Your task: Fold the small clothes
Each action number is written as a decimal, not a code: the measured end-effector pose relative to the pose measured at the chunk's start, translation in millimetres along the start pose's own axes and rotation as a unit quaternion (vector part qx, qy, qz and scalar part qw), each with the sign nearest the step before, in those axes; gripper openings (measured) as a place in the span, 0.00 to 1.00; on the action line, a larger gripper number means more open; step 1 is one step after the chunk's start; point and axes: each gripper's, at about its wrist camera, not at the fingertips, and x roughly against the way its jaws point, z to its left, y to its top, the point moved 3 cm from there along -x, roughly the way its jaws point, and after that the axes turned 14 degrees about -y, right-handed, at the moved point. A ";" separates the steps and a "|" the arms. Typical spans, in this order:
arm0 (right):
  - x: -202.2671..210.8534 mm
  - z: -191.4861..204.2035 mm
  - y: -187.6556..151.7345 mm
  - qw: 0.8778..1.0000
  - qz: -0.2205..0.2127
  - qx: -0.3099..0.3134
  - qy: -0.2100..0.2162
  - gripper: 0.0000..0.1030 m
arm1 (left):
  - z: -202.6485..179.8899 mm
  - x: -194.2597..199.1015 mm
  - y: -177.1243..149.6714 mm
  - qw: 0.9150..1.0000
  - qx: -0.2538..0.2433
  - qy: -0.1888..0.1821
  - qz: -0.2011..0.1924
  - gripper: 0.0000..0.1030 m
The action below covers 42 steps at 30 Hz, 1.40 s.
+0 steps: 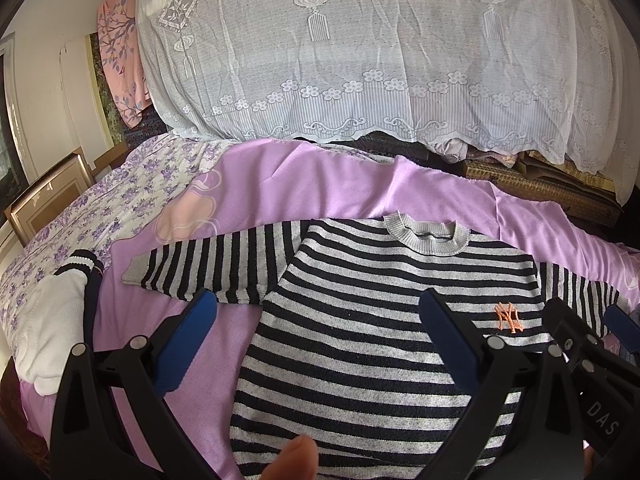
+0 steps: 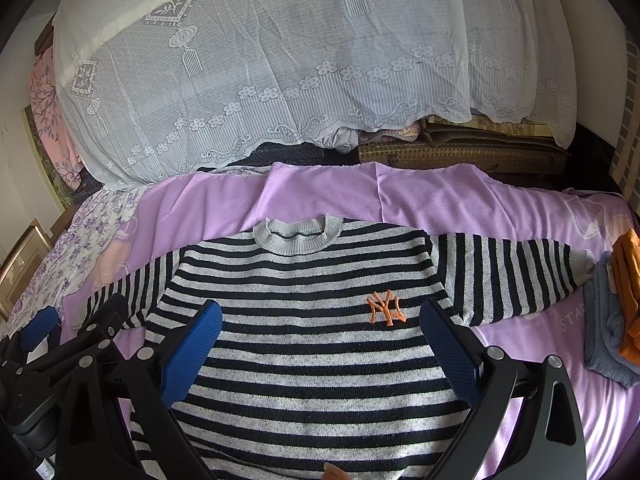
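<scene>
Striped grey-and-black knit sweater [image 2: 312,340], front side up with an orange embroidered monogram [image 2: 386,307] on the chest, lies flat across the centre of both views on a lilac bedsheet [image 2: 420,200]. Its grey ribbed collar [image 2: 298,236] points toward the top of the frame and its hem toward the cameras, so the body's long axis runs bottom to top, while the 2 sleeves spread sideways toward the left and right edges. Right gripper [image 2: 320,344] hovers over the chest, jaws wide apart and holding nothing. Left gripper [image 1: 320,332] hangs above the sweater's left margin, also wide and unloaded; its left finger sits over bare sheet, its right finger over the stripes. Judged from this layout, the sleeve at the left of the frame [image 1: 212,268] lies nearer the left gripper, and the sleeve at the right [image 2: 508,280] nearer the right gripper.

Surroundings: a white garment with dark-banded cuff [image 1: 52,320] at the left edge; a folded grey-blue and orange cloth stack [image 2: 616,312] at the right edge; a white lace cover [image 2: 280,60] draped over a bulky pile fills the upper frame; a purple floral quilt [image 1: 80,216] lies at the left.
</scene>
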 end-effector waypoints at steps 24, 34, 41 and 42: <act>-126.9 -123.8 -33.1 0.990 0.085 -0.106 -0.032 0.97 | -24.1 -114.5 -69.6 0.989 -0.051 -0.049 0.128 0.96; -201.0 -263.1 -96.2 0.898 0.114 -0.421 0.056 0.97 | -31.4 -160.7 -107.3 0.976 -0.054 -0.078 0.198 0.96; -216.0 -275.1 -88.6 0.910 0.087 -0.401 0.063 0.97 | -32.8 -158.9 -116.1 0.979 -0.057 -0.080 0.178 0.96; -219.6 -275.5 -83.8 0.915 0.091 -0.390 0.056 0.97 | -33.7 -157.9 -117.7 0.980 -0.058 -0.081 0.175 0.96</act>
